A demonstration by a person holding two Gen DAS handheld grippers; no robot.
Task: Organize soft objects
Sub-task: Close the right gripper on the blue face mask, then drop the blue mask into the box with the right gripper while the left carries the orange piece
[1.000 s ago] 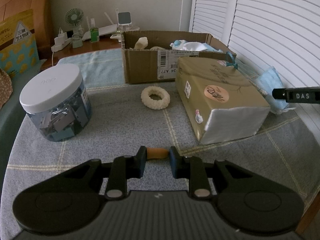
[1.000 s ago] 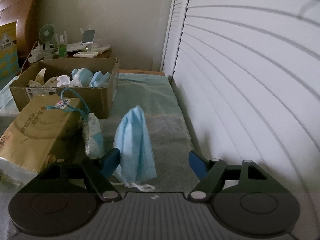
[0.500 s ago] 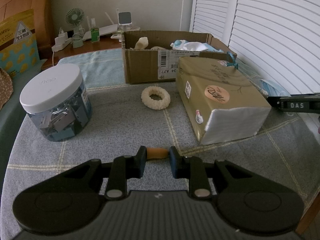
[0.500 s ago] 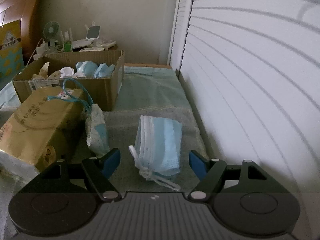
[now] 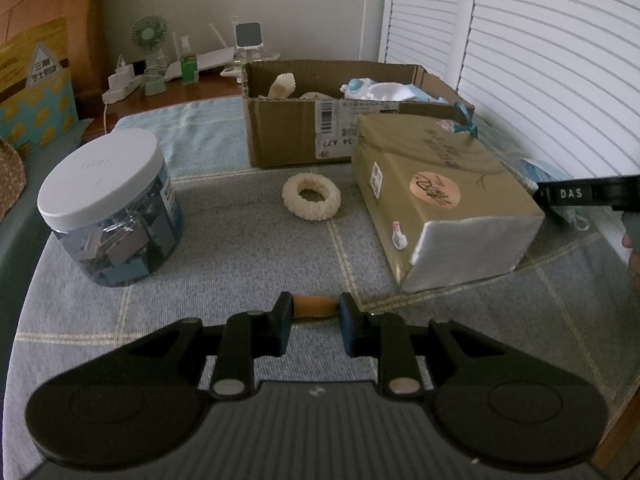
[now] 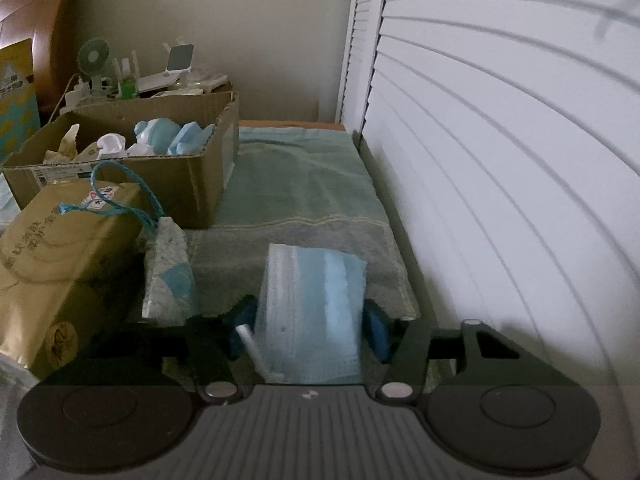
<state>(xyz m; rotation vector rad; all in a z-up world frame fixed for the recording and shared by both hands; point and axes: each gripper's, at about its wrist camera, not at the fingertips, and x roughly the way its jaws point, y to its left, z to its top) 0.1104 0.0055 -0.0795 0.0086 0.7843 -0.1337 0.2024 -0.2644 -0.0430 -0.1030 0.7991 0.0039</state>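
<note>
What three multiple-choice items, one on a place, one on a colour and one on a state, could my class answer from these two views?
1. Where does the knitted ring lie?
A. inside the cardboard box
B. on the cloth in front of the cardboard box
C. on top of the jar

2. What colour is the jar's lid?
A. white
B. red
C. black

3. What is between the right gripper's fingers?
A. nothing
B. a green bottle
C. a stack of blue face masks

Answers: 1 B, the ring rests on the grey cloth between jar and tissue pack, short of the box. 2 A, the lid is plain white. 3 C, the masks sit between the blue pads, which flank them on both sides.
</note>
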